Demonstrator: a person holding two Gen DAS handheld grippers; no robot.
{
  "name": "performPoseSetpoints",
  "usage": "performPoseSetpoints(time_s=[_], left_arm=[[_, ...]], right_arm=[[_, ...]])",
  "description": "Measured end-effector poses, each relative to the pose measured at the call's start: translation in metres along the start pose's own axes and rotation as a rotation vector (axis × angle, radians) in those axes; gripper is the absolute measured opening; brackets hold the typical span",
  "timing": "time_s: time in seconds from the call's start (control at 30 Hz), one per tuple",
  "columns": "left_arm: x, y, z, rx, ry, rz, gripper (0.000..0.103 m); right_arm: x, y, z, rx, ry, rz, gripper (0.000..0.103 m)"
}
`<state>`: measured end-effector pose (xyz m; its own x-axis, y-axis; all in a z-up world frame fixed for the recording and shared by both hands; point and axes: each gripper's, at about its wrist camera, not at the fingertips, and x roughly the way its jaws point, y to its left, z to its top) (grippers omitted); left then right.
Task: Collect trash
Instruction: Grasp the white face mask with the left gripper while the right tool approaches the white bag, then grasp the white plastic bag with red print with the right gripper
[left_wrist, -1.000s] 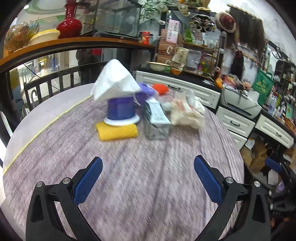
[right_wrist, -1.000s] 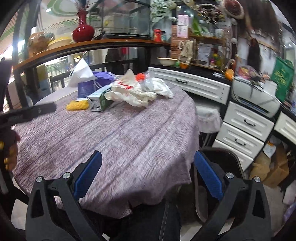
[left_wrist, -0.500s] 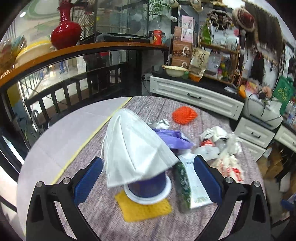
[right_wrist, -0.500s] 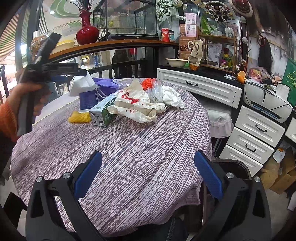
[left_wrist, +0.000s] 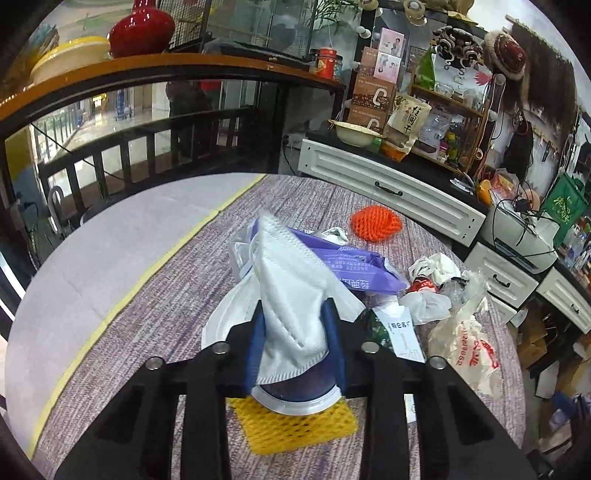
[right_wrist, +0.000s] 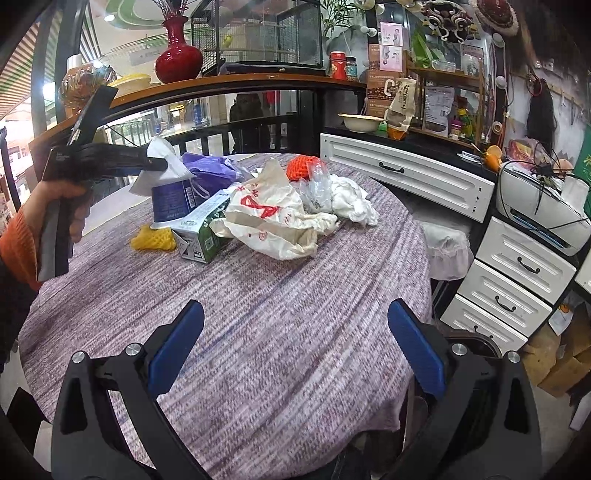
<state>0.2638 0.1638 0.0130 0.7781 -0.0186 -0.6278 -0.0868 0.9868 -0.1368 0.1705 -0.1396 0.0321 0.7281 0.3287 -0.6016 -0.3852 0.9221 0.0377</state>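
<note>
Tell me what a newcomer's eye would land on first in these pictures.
First, the white face mask pinched between the jaws of the left gripper, which have just been closing on it, over a blue cup standing upside down. Next, the trash heaped on the far side of the purple table: a white bag, an orange net, a green carton. The right gripper hangs open over bare cloth.

a small shop in a mall: packed goods shelves (left_wrist: 439, 110), white drawers (right_wrist: 406, 177), a printer (right_wrist: 543, 210), a glass railing (left_wrist: 140, 122) onto a concourse.
</note>
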Motion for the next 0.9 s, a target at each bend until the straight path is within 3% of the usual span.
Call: performPoseSetpoints(time_s=[0.23,0.4,0.63,0.73,0.83,0.9], left_arm=[[-0.024,0.008,0.003,-0.051,-0.085,-0.034,0.016],[-0.039,0.008,-0.002,-0.041,-0.118,-0.041,0.014],[-0.072,0.020,-0.013,-0.091,-0.188,-0.091,0.013],[-0.083,0.018,-0.023,-0.084,-0.197,-0.110,0.013],[-0.089,0.017,-0.032,-0.086,-0.195,-0.128,0.013],[-0.092,0.019,-0.038,-0.094,-0.193,-0.144,0.013]], right_arm=[[0.017,0.016,0.022,-0.056,-0.004,0.036,0.097],[0.040,0.027,0.030,-0.129,0.033,0.047,0.079],[0.070,0.035,0.046,-0.202,0.041,0.027,0.078],[0.082,0.039,0.049,-0.248,0.047,-0.003,0.070],[0.092,0.040,0.049,-0.267,0.068,-0.013,0.052],[0.097,0.040,0.048,-0.266,0.092,0.003,0.025]])
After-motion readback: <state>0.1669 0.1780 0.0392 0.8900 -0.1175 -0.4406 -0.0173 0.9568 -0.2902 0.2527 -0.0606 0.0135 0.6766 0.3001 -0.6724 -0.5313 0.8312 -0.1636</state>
